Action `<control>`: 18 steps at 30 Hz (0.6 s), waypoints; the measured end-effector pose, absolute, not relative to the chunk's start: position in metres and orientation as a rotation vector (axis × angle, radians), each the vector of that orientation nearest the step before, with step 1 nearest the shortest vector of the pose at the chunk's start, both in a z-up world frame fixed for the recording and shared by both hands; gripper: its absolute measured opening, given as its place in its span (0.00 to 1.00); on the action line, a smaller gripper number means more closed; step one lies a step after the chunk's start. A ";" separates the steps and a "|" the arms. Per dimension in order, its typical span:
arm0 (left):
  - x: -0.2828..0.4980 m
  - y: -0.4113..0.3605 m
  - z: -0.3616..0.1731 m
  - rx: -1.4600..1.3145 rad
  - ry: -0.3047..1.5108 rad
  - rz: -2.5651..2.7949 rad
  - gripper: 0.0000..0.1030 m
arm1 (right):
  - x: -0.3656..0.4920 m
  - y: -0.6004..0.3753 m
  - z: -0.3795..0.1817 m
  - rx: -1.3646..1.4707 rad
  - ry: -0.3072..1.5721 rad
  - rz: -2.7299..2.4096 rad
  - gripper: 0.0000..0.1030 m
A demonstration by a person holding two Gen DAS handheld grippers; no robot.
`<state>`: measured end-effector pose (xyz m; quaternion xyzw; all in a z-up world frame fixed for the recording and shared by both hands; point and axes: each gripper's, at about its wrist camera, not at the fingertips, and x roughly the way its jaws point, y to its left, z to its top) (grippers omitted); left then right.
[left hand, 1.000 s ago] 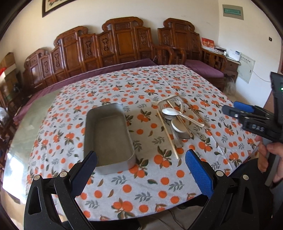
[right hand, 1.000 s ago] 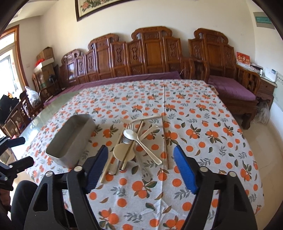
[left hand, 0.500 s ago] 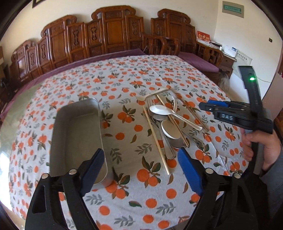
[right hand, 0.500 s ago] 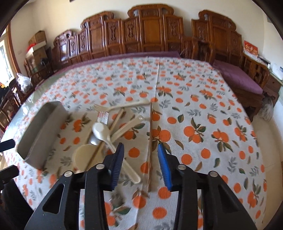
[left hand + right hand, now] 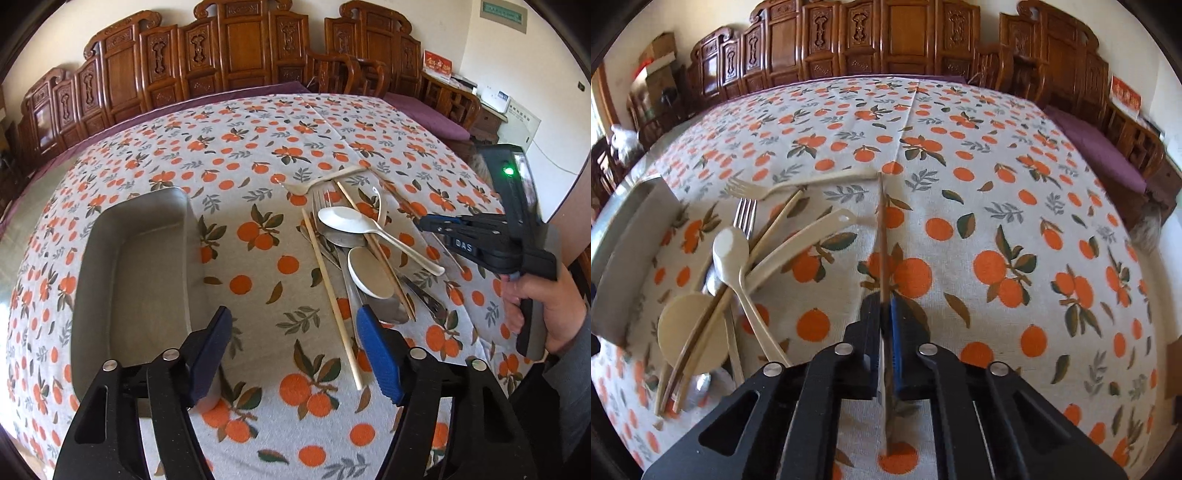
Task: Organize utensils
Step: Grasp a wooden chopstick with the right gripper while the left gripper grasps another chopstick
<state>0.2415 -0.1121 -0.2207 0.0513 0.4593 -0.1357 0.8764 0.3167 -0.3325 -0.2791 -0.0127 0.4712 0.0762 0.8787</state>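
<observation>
A heap of utensils lies on the orange-print tablecloth: a white spoon point(image 5: 341, 220), a cream round spoon point(image 5: 370, 273), metal cutlery and chopsticks. My right gripper point(image 5: 884, 314) is shut on a single brown chopstick point(image 5: 882, 240) that lies apart, right of the heap. In the left wrist view the right gripper point(image 5: 436, 223) is low over the heap's right side. My left gripper point(image 5: 295, 354) hovers between the empty metal tray point(image 5: 136, 258) and the heap, its jaws closing. A pale chopstick point(image 5: 332, 295) ends just inside its right finger, untouched.
A cream fork point(image 5: 798, 182) and a metal fork point(image 5: 744, 214) lie at the heap's far end. Carved wooden chairs point(image 5: 236, 55) line the table's far side. A person's hand point(image 5: 543, 310) holds the right gripper at the table's right edge.
Both grippers came down and closer to the table. The right jaws closed onto the lone brown chopstick. The left jaws narrowed and now sit beside the tray's near corner.
</observation>
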 end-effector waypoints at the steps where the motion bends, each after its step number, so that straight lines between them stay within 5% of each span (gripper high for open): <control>1: 0.244 -0.114 -0.223 0.105 0.964 -0.285 0.61 | 0.314 -0.336 -0.279 -0.012 0.982 0.160 0.06; 18: 0.275 -0.143 -0.273 0.079 1.093 -0.305 0.19 | 0.283 -0.350 -0.267 0.050 0.939 0.136 0.06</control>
